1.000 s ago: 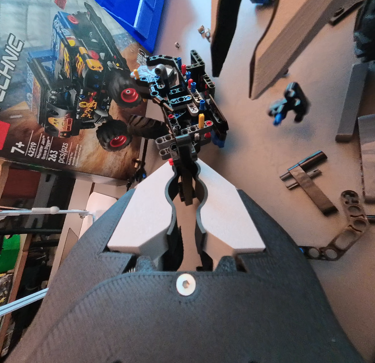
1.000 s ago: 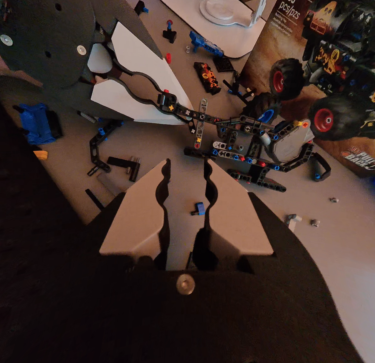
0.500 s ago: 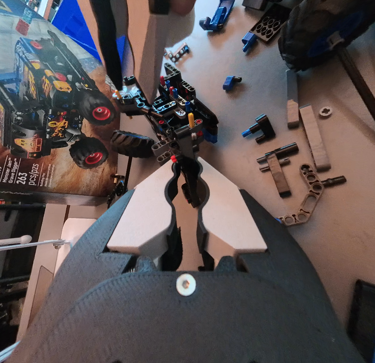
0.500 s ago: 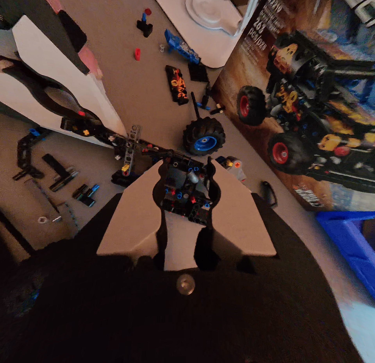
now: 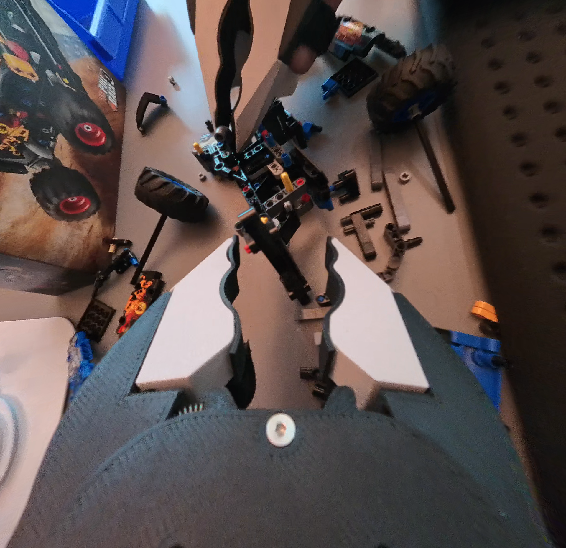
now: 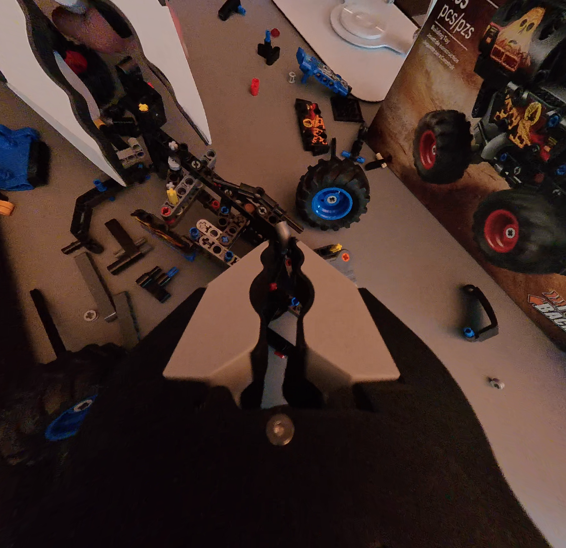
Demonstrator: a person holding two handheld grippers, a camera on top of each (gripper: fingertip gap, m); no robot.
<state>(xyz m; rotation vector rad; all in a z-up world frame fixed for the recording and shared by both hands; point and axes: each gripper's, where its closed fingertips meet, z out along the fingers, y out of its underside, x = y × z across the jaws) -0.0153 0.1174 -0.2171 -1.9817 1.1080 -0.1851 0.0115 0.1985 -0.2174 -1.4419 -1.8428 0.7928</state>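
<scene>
**Left grip released, right grip taken**

Opened since a second ago: left gripper (image 5: 281,245), fingers now apart around the toy frame's (image 5: 269,177) black tail. Clamped now on the frame's far end: right gripper (image 6: 283,248). Resting on the tabletop (image 6: 413,303), blue-hubbed wheel (image 6: 332,196) at two o'clock.

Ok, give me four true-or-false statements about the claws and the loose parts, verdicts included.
1. The left claw is open. True.
2. The right claw is open and empty. False: it is shut on one end of the chassis.
3. A wheel with a blue hub lies loose beside the chassis. True.
4. The flame-printed panel is fitted on the chassis. False: it lies loose on the table.
</scene>
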